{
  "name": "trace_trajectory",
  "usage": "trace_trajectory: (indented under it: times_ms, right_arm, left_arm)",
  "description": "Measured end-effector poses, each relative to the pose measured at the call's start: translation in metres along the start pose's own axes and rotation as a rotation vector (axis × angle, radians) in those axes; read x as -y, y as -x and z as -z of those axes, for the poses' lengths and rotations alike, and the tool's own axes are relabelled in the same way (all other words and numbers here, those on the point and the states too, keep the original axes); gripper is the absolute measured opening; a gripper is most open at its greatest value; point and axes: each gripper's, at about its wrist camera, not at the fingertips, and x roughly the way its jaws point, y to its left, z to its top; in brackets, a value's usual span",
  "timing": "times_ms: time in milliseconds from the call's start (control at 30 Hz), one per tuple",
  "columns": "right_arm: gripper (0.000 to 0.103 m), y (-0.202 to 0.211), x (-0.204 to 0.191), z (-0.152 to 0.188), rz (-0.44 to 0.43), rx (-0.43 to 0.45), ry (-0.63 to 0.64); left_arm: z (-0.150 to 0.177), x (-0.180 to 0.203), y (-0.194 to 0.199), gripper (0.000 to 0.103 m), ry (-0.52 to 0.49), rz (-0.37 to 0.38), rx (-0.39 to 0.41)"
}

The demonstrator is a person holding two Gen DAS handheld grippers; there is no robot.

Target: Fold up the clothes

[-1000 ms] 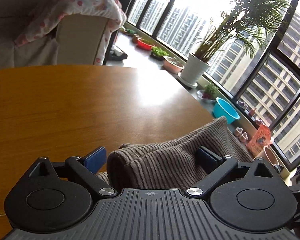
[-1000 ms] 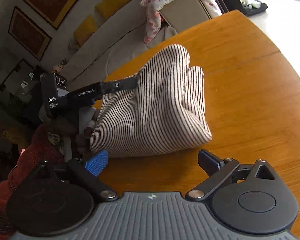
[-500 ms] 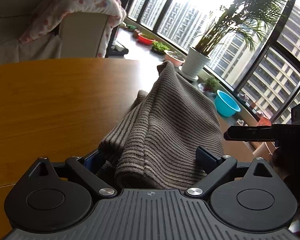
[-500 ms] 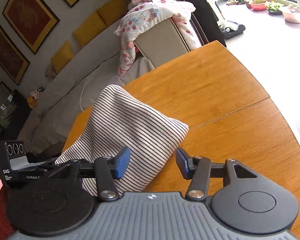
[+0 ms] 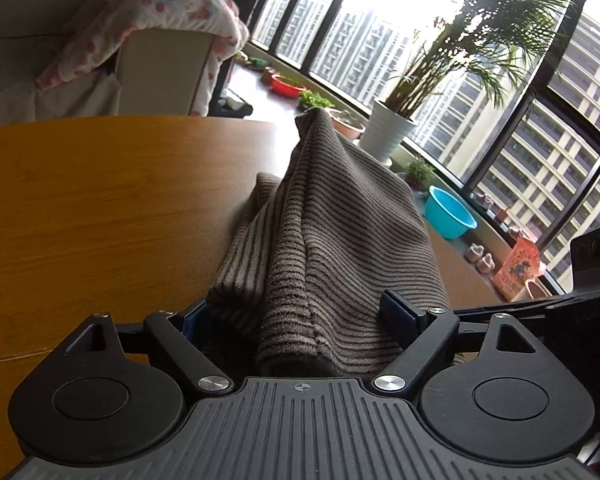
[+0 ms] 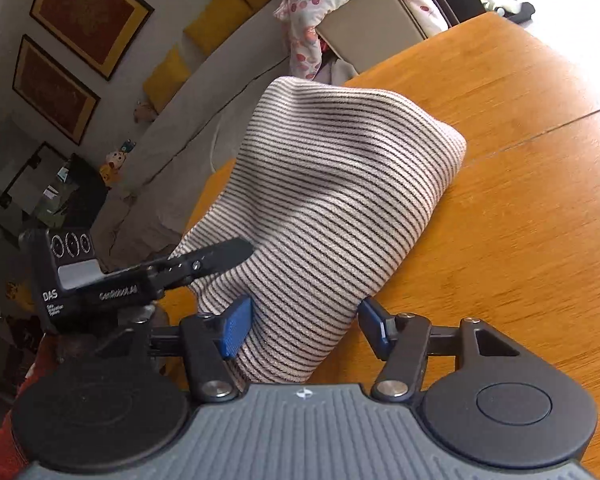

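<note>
A striped knit garment (image 5: pixel 332 248) lies bunched and partly raised on the round wooden table (image 5: pixel 100 216). My left gripper (image 5: pixel 296 312) is open, its blue-padded fingers spread wide with the garment's thick folded edge lying between them. In the right wrist view the same garment (image 6: pixel 332 200) looks cream with dark stripes. My right gripper (image 6: pixel 306 326) is open around its near edge. The left gripper's body (image 6: pixel 112 284) shows at the garment's left side in that view.
A sofa with a floral blanket (image 5: pixel 152 12) stands beyond the table. Potted plants (image 5: pixel 392 132), a blue basin (image 5: pixel 448 212) and bowls line the window floor. Framed pictures (image 6: pixel 88 12) hang on the wall. A seam crosses the table (image 6: pixel 540 136).
The garment has been lifted from a low heap into a taller peak. My right gripper moved in from beside the garment and now straddles its near edge. The left gripper stayed wide open.
</note>
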Motion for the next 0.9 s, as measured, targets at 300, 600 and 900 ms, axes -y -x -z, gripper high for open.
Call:
trace_trajectory:
  times_ms: [300,600,900]
  right_arm:
    - [0.059,0.036,-0.010,-0.026,0.237,0.163,0.258]
    - [0.078,0.071,-0.040,0.009,0.251,0.270,0.520]
    - [0.078,0.033,-0.083,0.082,0.305,0.268,0.825]
  left_arm:
    - [0.045,0.083,-0.002,0.095,-0.127,0.300,-0.092]
    - [0.028,0.042,0.040,0.099,-0.038,0.124,0.056]
    - [0.014,0.007,0.043,0.099,0.162,-0.121,0.123]
